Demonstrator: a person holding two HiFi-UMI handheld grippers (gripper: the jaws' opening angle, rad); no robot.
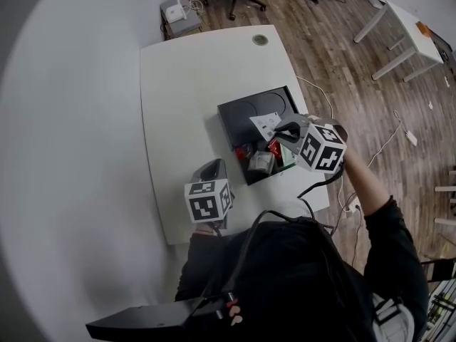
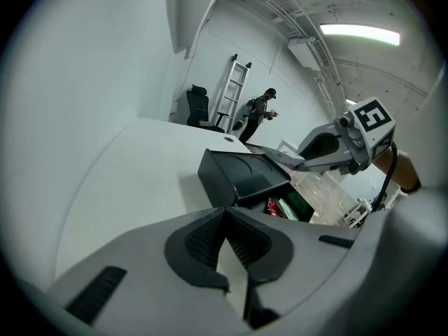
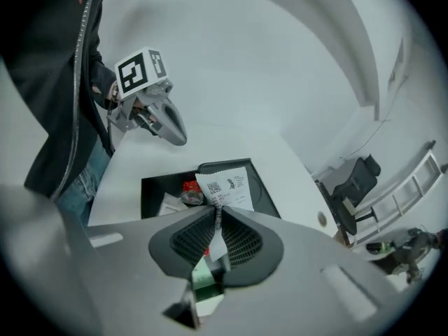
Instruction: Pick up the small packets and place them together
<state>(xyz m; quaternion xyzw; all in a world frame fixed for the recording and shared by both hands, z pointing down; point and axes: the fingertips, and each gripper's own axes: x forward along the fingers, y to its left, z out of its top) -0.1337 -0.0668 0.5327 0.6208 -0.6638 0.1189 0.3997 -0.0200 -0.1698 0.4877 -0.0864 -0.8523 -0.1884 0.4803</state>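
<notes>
White printed packet (image 3: 227, 186) pinched flat in right gripper (image 3: 215, 219), held above black box (image 1: 242, 112). Other packets (image 1: 262, 161) lie heaped at the box's 5 o'clock end. Left gripper (image 2: 225, 243) pressed together, empty, at the box's 7 o'clock. Gathering looks barely begun.

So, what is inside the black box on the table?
A red packet, a green packet and a greyish packet. The right gripper, holding a white packet, covers part of the inside.

The white packet (image 3: 228, 185) bears a QR code; its small print seems too blurred.
</notes>
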